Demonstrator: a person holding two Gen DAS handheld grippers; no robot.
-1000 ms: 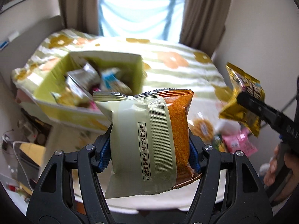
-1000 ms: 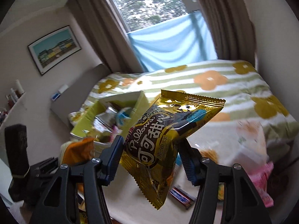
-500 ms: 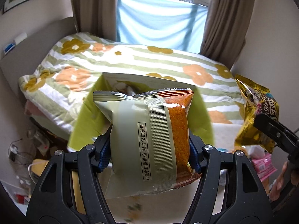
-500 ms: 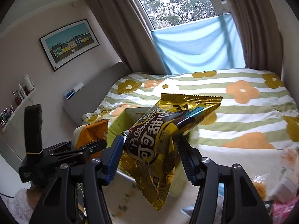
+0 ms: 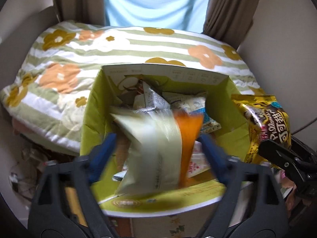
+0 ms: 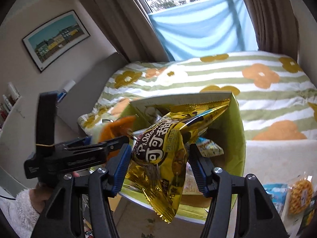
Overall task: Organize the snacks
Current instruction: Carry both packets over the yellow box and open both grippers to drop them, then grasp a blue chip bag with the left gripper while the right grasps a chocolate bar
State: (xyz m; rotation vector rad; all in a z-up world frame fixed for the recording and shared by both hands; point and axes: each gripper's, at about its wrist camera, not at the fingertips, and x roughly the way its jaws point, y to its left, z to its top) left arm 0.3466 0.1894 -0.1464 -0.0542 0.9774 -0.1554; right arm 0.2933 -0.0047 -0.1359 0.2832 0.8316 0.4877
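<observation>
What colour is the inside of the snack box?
Lime green inside the box, clearest in the left wrist view.

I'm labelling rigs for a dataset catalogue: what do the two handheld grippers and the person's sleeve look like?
Both are black plastic clamp-style frames with silver rivets and ribbed blue pads. The left gripper has a tall black upright block with a thin yellowish band and faint lettering on its side, seen from the right wrist. The right gripper matches. The sleeve is white and fluffy.

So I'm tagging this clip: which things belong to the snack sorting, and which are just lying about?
In the job: green box, orange-and-white packet, gold bag, left gripper, right gripper.
Lying about: bedspread, curtains, framed picture.
</observation>
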